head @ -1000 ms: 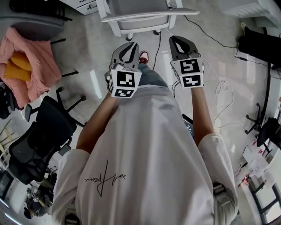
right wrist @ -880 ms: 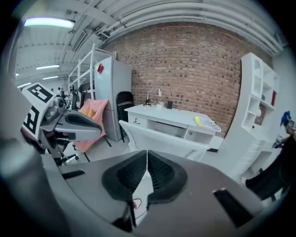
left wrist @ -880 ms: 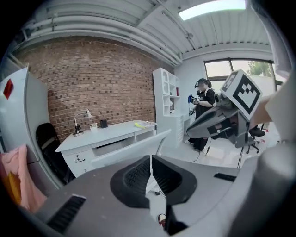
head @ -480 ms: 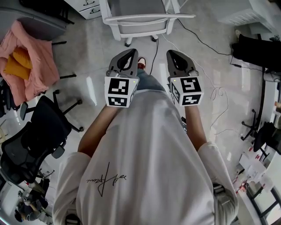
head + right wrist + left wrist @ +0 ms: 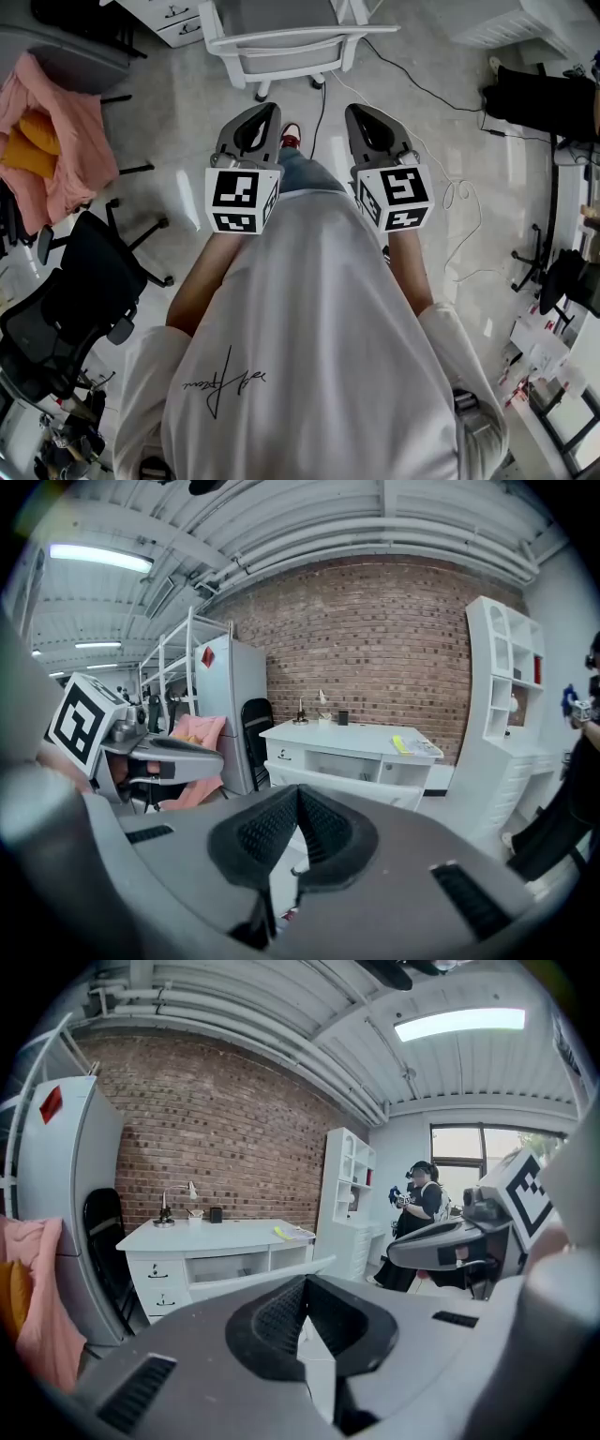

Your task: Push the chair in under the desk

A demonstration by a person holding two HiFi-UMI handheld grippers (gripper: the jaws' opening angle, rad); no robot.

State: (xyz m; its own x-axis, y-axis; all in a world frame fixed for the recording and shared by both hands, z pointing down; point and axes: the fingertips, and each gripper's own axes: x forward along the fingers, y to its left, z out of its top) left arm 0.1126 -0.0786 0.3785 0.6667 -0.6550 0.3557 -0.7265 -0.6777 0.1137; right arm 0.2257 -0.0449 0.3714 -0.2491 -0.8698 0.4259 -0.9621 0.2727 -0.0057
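Both grippers are shut and empty: the left gripper (image 5: 269, 110) and the right gripper (image 5: 354, 111), each held in front of the person's white shirt (image 5: 309, 328), point forward side by side with their jaws pressed together. The left gripper view (image 5: 303, 1286) and the right gripper view (image 5: 298, 795) confirm that nothing sits between the pads. Just ahead of the tips, across a strip of bare floor and touching neither gripper, stands the white chair (image 5: 277, 39), its back toward the person. Only the head view shows the chair's castors, the black cable (image 5: 412, 82) trailing past it, the pink cloth (image 5: 52, 141) and the black office chair (image 5: 89, 281) off to the left. Only the gripper views show what lies beyond: the chair's back rail (image 5: 253, 1273) crosses in front of the white desk (image 5: 220, 1237), which stands against a brick wall (image 5: 216, 1138), with a white shelf unit (image 5: 349, 1194) to the right.
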